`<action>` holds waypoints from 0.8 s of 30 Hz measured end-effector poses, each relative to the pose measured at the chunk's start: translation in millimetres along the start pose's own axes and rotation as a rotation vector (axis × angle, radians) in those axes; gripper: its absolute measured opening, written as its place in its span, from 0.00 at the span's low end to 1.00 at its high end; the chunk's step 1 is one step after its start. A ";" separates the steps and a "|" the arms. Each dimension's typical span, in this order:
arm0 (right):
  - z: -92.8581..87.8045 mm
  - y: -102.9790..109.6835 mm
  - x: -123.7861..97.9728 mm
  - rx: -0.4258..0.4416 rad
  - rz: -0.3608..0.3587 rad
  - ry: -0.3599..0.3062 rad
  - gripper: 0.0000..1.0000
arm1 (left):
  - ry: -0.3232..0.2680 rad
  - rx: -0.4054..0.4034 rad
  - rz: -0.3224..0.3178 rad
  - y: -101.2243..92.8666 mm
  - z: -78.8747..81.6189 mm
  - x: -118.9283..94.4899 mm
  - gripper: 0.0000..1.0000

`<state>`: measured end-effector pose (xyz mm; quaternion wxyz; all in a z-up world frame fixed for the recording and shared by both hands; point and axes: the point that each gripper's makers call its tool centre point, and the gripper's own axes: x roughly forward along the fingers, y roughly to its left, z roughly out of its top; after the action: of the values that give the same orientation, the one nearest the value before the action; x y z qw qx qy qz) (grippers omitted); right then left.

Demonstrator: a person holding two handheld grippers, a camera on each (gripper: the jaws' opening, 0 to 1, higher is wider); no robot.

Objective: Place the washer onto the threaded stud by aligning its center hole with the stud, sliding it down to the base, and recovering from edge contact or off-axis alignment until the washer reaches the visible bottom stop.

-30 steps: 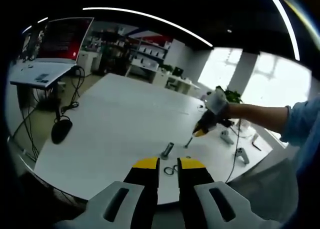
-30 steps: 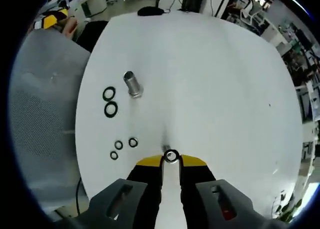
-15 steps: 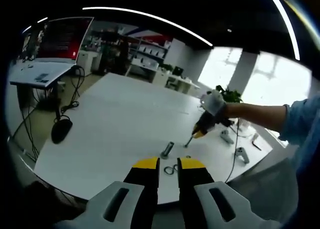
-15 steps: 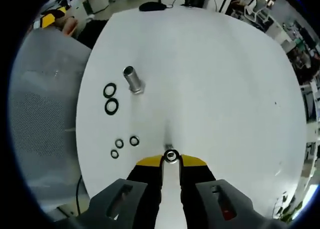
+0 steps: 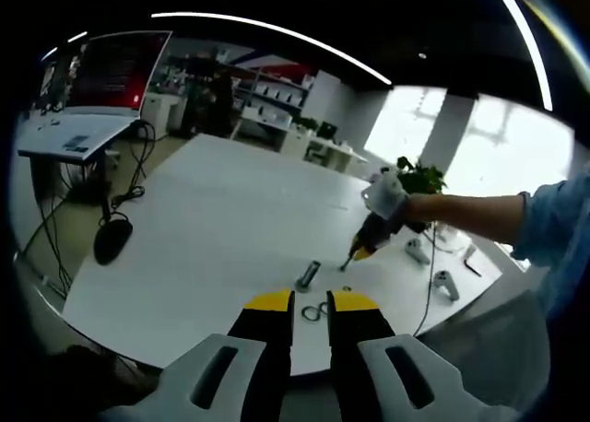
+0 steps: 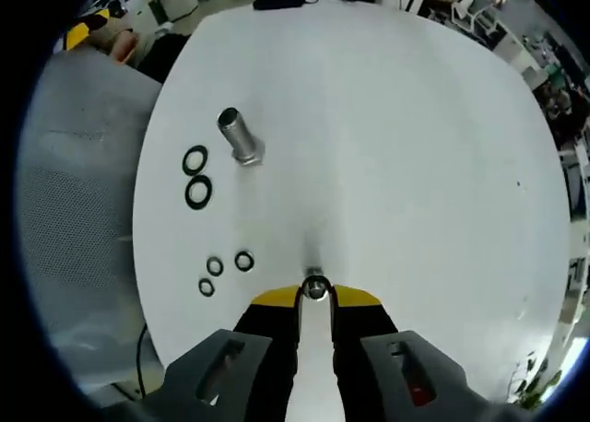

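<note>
Two yellow-tipped jaws of the right gripper (image 6: 315,298) are pinched together on a small silver washer (image 6: 315,287), which sits at the very tips above the white table (image 6: 396,146). Up and to the left in the right gripper view, the stud (image 6: 238,137) stands on the table as a short grey metal post on a wider base, well apart from the held washer. Just left of the stud lie two black rings (image 6: 195,176), one beside the other, and nearer the gripper three smaller rings (image 6: 226,273) lie loose in a cluster. In the left gripper view, the left gripper (image 5: 311,302) hangs back from the table edge with a narrow gap between its jaws and nothing between them. Past its tips the same stud (image 5: 308,275) is visible, with the right gripper (image 5: 356,252) held in a gloved hand (image 5: 387,193) coming in from the right, its tips low over the table just right of the stud.
</note>
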<state>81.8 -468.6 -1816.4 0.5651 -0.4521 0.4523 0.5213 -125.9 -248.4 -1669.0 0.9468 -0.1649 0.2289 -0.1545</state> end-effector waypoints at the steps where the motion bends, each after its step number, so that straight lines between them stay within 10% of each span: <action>1: -0.5 0.3 2.6 0.003 0.001 0.004 0.13 | 0.001 0.001 0.000 0.0 -0.1 0.1 0.12; 24: -9.0 3.6 25.3 -0.006 -0.004 0.044 0.26 | 0.020 0.013 -0.006 -0.8 -2.8 1.5 0.12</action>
<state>79.1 -472.8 -1843.0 0.5547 -0.4661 0.4622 0.5113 -126.2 -250.3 -1671.6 0.9451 -0.1580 0.2367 -0.1605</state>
